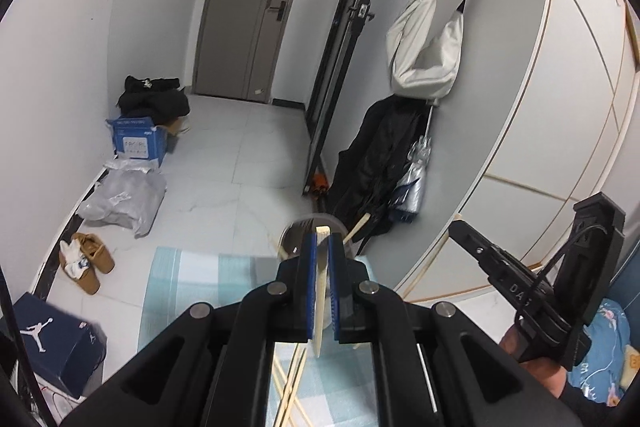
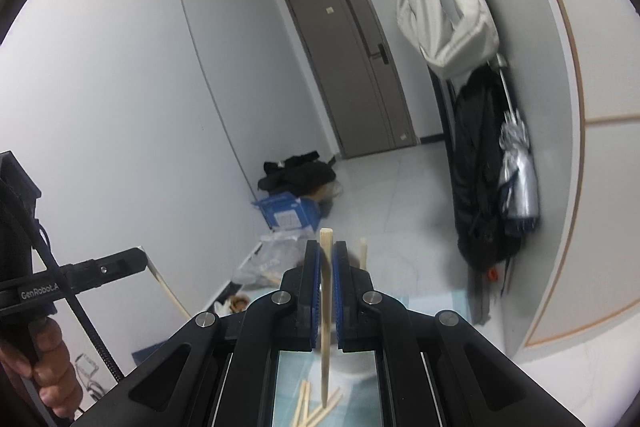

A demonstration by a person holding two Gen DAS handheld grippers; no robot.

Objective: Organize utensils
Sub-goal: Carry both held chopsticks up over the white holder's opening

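My left gripper [image 1: 321, 247] is shut on a pale wooden chopstick [image 1: 320, 311] that stands upright between the blue pads. Just beyond it stands a round grey utensil holder [image 1: 298, 231] with other chopsticks [image 1: 359, 227] leaning in it. My right gripper [image 2: 326, 259] is shut on another wooden chopstick [image 2: 326, 327], held upright above the checked blue cloth [image 2: 292, 367]. Several loose chopsticks [image 2: 312, 407] lie on that cloth below; they also show in the left wrist view [image 1: 290, 391]. The right gripper shows in the left wrist view [image 1: 456, 225] at right.
A white wardrobe [image 1: 560, 115] stands close on the right. A white bag [image 1: 426, 47], black coat [image 1: 376, 163] and folded umbrella [image 1: 414, 183] hang on the wall. Shoes [image 1: 86, 259], a blue box [image 1: 138, 141], a plastic bag [image 1: 122, 199] and a shoe box [image 1: 52, 343] lie left.
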